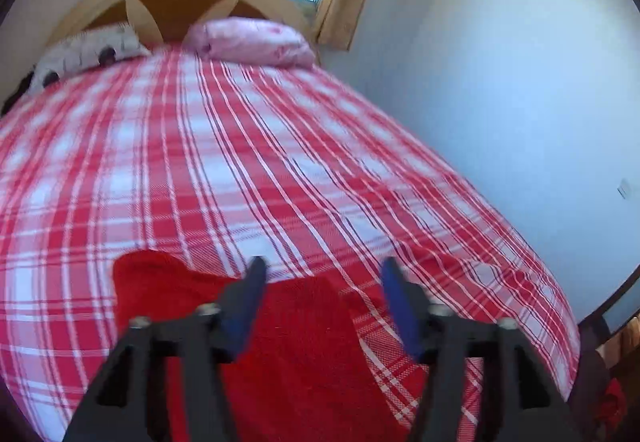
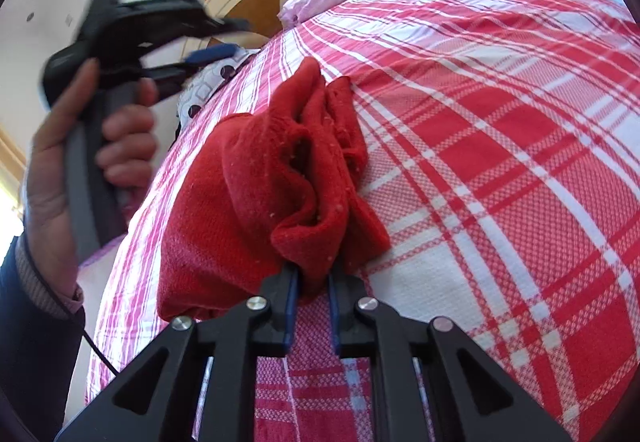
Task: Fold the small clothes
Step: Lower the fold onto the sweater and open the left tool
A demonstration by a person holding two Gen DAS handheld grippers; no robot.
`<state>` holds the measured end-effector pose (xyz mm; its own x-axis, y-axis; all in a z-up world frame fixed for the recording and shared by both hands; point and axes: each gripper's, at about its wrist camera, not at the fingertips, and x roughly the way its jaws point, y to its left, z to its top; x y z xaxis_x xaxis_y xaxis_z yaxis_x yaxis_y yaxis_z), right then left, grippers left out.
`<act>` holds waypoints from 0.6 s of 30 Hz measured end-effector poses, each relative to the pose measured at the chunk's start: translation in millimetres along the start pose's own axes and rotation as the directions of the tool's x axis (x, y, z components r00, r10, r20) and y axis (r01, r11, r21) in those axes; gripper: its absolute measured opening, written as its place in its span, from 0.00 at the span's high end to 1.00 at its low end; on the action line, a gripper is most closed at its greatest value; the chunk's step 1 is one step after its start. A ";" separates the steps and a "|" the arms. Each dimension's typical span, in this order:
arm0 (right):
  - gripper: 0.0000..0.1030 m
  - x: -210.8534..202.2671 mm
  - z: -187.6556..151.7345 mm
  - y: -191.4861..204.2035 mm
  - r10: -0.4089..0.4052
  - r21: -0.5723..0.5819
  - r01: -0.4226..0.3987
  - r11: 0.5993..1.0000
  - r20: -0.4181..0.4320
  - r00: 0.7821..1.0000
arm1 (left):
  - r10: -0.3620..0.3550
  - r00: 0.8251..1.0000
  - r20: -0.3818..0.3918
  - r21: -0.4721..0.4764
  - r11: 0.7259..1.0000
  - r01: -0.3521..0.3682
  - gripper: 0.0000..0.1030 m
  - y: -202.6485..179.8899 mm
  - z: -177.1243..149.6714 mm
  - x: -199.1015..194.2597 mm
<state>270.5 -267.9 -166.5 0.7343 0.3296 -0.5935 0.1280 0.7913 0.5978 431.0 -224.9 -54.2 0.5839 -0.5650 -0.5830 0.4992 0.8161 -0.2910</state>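
The right gripper (image 2: 313, 278) pinched a bunched edge of the red garment (image 2: 256, 178), which lay ahead of its fingers on the plaid bedspread (image 2: 500, 146). The left gripper (image 1: 322, 274) stood wide, empty, above the cloth. No legible writing showed.

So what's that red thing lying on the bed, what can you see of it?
The red garment looks like soft knitted cloth with small pale pills. It lies bunched in loose folds on the checked bedspread. The right gripper pinches its near edge; the left gripper, jaws apart, holds none of it.
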 end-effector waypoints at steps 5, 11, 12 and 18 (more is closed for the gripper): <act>0.50 -20.2 -2.7 -7.6 -0.013 0.051 0.009 0.999 0.079 0.997 | 0.060 0.998 0.019 0.045 0.997 -0.061 0.32 14.3 -47.6 -34.1; 0.45 -60.6 -0.6 7.8 -0.108 -0.027 0.118 0.993 0.240 0.965 | 0.144 0.990 -0.012 0.124 0.982 -0.141 0.32 25.7 -123.9 -50.4; 0.45 -61.3 3.9 15.4 -0.102 -0.064 0.121 0.991 0.241 0.965 | 0.152 0.988 -0.015 0.140 0.979 -0.148 0.32 25.1 -133.2 -51.0; 0.52 -36.0 35.3 66.7 0.031 -0.274 0.012 0.962 0.150 0.988 | 0.183 0.980 -0.074 0.183 0.969 -0.167 0.32 25.7 -165.5 -41.5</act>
<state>276.2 -245.2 -86.3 0.8295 0.2726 -0.4874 -0.0511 0.9062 0.4198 313.6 -160.4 -163.1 0.6165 -0.3961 -0.6805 0.5034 0.8628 -0.0461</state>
